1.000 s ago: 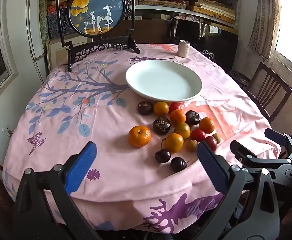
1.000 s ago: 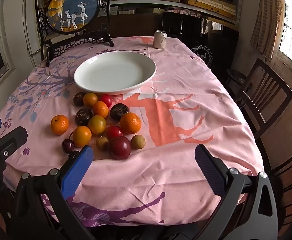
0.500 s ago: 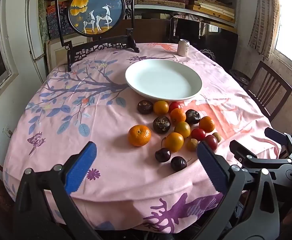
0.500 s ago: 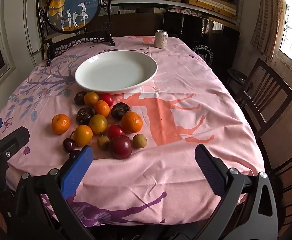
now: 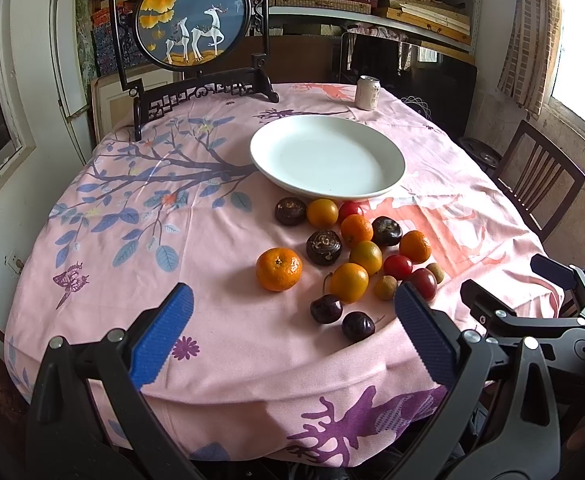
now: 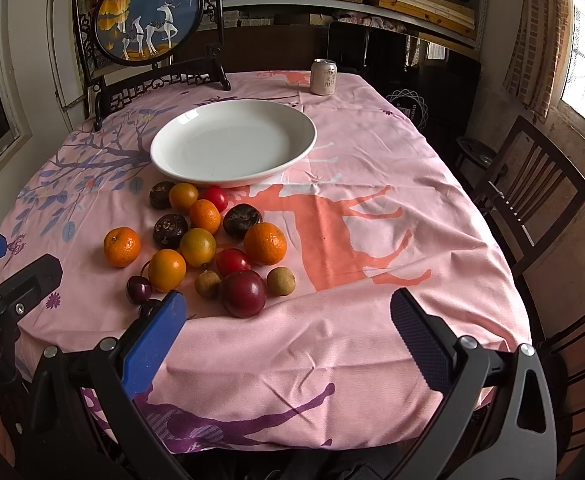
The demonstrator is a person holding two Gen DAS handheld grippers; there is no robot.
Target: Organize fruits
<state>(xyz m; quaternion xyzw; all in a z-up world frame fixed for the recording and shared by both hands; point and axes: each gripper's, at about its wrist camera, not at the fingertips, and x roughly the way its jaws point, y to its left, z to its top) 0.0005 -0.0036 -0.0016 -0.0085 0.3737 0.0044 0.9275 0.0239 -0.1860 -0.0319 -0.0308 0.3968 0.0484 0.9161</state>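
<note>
A white plate stands empty mid-table on a pink cloth. In front of it lies a cluster of several fruits: a mandarin apart on the left, small oranges, dark chestnut-like fruits, red tomatoes, two cherries, longans and a dark red plum. My left gripper is open and empty at the near table edge, short of the fruits. My right gripper is open and empty, just in front of the plum.
A drink can stands at the far edge. A round deer screen on a black stand is at the back left. Wooden chairs stand to the right. The right gripper's body shows at right.
The right gripper has moved slightly closer to the fruits. The left view is nearly the same. Nothing was grasped.
</note>
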